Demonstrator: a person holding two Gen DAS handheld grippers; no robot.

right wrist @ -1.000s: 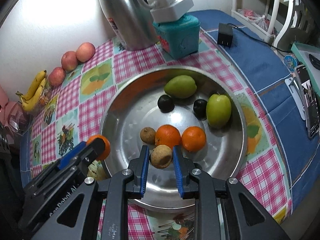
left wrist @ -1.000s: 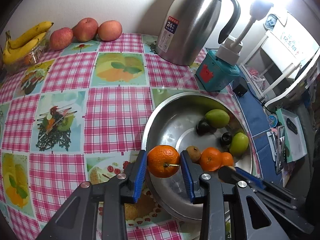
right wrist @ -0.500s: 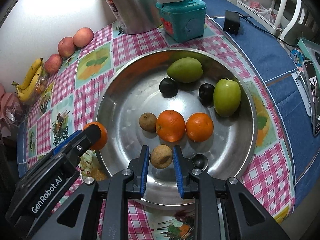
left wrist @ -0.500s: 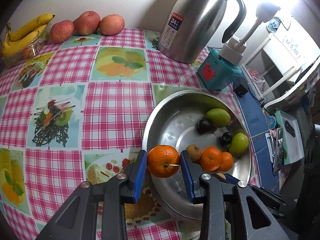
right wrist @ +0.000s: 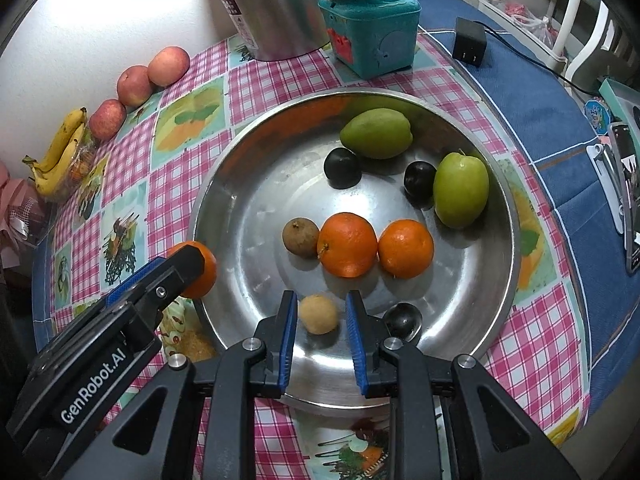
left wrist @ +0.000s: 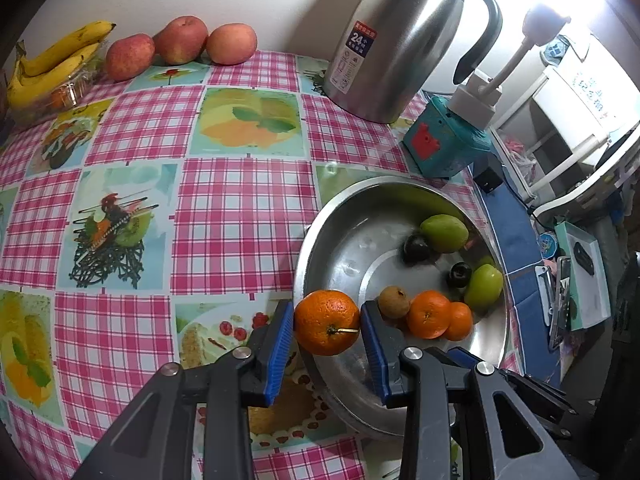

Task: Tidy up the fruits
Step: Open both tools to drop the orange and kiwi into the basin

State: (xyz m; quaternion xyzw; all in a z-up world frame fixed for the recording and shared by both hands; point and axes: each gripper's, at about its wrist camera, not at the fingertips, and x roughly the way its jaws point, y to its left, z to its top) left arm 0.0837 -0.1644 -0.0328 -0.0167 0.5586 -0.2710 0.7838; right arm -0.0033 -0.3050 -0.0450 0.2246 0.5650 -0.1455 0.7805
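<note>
There were three oranges, two green fruits, two dark plums, two small brown fruits, three apples, and one banana bunch.

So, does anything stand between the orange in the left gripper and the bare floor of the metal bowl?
Nothing visible does. The orange hangs at the near rim of the metal bowl, and the floor beside it is bare. The right gripper, shut on a small tan fruit, is off to one side.
</note>
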